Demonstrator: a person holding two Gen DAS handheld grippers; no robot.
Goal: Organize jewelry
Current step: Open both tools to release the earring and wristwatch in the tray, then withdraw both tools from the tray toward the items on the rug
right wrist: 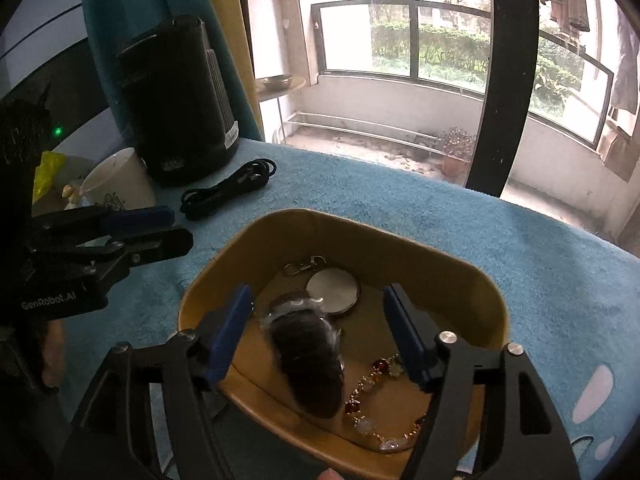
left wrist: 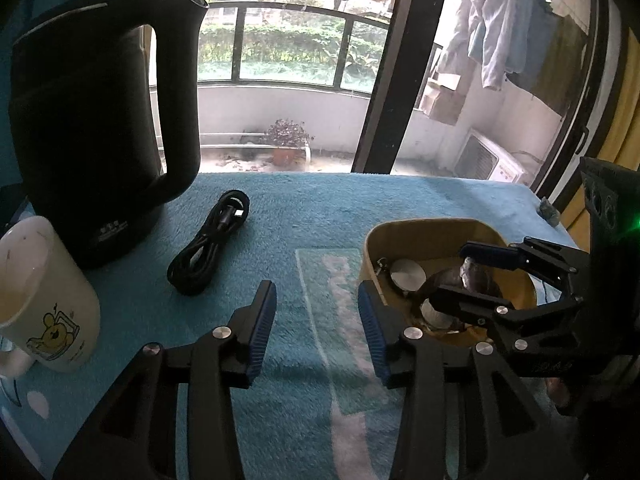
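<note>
A tan tray sits on the blue fleece cloth. Inside it lie a round silver disc on a clasp, a beaded bracelet with red and amber stones, and a dark item in clear plastic wrap. My right gripper hangs over the tray, open. The dark wrapped item lies between its blue pads, and neither pad touches it. My left gripper is open over bare cloth just left of the tray, with nothing between its fingers. In the left wrist view, the right gripper reaches into the tray.
A black kettle stands at the back left with a cream mug in front of it. A coiled black cable lies between the kettle and the tray. The table's far edge runs along a glass balcony door.
</note>
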